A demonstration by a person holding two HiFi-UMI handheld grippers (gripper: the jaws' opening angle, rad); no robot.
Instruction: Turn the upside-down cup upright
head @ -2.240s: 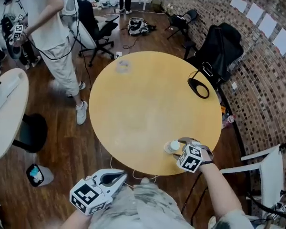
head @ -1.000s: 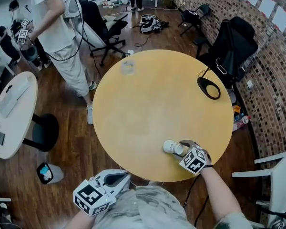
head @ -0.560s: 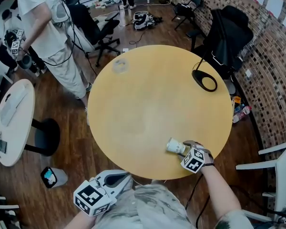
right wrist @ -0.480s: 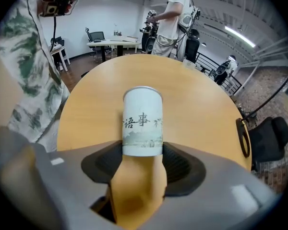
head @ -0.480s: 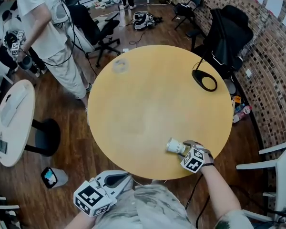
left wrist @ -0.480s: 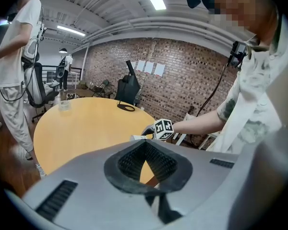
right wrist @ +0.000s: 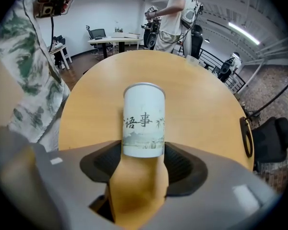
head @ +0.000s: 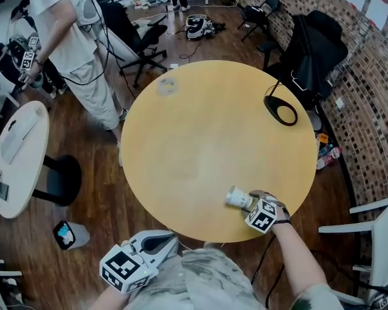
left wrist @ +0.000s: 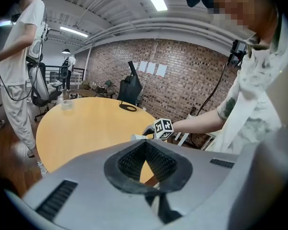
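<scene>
Head view, sweeping from the left: the left gripper (head: 170, 239) hangs low by the person's body, off the near edge of the round table (head: 200, 141). Its jaws are pressed together with nothing between them, so it's out of this play.

Move right and here's the action. The cup (head: 237, 198), white with dark characters and a faint landscape print, sits above the tabletop near the near edge. It lies on its side, neither mouth-down nor upright, with its free end pointing left across the table. I can't tell for certain from here which end is the mouth.

Right again: the right gripper (head: 249, 202) pinches the cup's near end. Its own view shows both pads tight on the wall and the cup jutting straight out ahead.

By my reading, that's a cup partway through a turn. To do it well, the pinch wants to be firm, because the hold is at one end and the long free end has leverage to slip. Roll the wrist smoothly until the mouth faces up. Bring the base down flat on bare wood, a little further in from the rim. Part the jaws only once it stands square.
</scene>
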